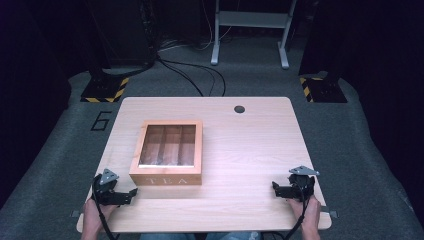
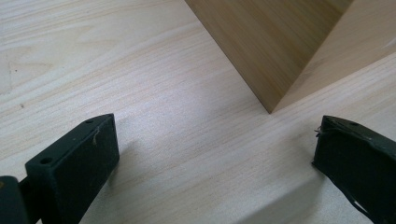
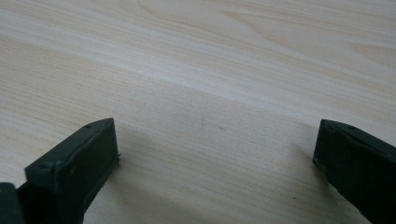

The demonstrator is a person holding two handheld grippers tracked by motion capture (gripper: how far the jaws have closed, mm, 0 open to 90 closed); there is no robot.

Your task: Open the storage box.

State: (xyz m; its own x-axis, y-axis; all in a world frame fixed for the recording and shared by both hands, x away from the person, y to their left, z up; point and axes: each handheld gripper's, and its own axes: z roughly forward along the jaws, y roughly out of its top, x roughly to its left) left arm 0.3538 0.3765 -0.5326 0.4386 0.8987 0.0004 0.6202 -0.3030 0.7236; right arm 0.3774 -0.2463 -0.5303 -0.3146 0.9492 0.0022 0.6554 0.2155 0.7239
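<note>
Your left gripper rests on the table with its fingers spread wide, nothing between them, and the wooden tea box sits just ahead, its near corner pointing between your fingertips. Your right gripper lies well off to the side, fingers apart over bare table. Careful: come in on that corner and you likely shove or spin the box instead of catching it. The lid is closed, so a glancing grip could slip off the smooth wood.

Table: lying across the frame's middle, cable hole sitting upper centre.
Grey stand: standing top centre.
Floor cables: trailing upper centre-left.
</note>
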